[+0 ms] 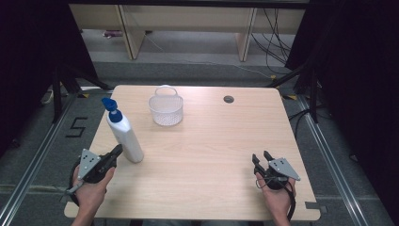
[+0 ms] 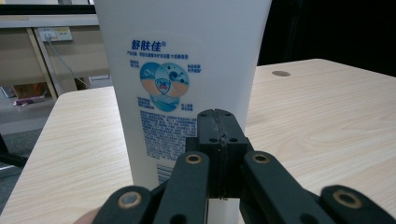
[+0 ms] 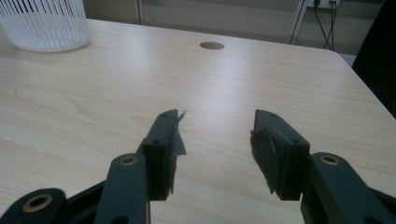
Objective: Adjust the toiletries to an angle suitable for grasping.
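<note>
A tall white pump bottle (image 1: 124, 134) with a blue pump head stands upright on the left side of the wooden table (image 1: 202, 155). My left gripper (image 1: 117, 151) is shut, its jaws pressed together with nothing between them, their tips right at the bottle's lower side. In the left gripper view the bottle (image 2: 182, 70) with its blue printed label looms just behind the closed left gripper (image 2: 219, 122). My right gripper (image 1: 261, 157) rests at the table's right front, open and empty. In the right gripper view my right gripper (image 3: 217, 123) has its jaws spread over bare wood.
A white slatted basket (image 1: 166, 107) with a handle stands at the back centre of the table; its side (image 3: 44, 23) is at the upper left of the right gripper view. A round cable hole (image 1: 228, 99) lies behind right. Shelving and cables are on the floor beyond.
</note>
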`<action>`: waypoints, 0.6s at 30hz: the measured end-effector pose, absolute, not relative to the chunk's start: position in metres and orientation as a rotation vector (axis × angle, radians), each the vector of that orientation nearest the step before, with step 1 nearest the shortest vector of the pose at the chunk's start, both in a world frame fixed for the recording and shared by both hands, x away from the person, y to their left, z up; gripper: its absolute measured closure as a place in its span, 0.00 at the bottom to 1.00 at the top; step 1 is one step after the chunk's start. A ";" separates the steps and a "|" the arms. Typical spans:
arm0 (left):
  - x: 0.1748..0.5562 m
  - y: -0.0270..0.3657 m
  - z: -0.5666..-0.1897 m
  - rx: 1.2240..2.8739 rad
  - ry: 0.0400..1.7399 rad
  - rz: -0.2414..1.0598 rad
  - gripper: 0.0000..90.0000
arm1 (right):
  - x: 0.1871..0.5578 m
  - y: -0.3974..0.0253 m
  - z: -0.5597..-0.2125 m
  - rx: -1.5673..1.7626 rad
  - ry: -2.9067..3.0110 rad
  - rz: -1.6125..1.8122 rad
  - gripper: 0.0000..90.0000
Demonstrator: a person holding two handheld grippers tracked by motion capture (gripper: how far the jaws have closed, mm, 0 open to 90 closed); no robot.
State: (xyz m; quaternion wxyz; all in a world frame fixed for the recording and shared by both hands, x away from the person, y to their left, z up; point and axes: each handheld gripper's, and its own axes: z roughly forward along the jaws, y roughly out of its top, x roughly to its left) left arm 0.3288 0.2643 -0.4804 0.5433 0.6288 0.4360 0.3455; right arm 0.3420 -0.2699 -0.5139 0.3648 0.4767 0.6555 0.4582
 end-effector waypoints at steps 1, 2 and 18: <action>0.329 0.264 -0.480 1.492 1.034 0.818 1.00 | 0.342 -0.270 -0.514 1.227 1.688 1.175 0.58; 0.330 0.263 -0.480 1.493 1.033 0.817 1.00 | 0.342 -0.270 -0.514 1.227 1.689 1.176 0.58; 0.337 0.257 -0.477 1.499 1.025 0.814 1.00 | 0.342 -0.270 -0.514 1.224 1.694 1.163 0.58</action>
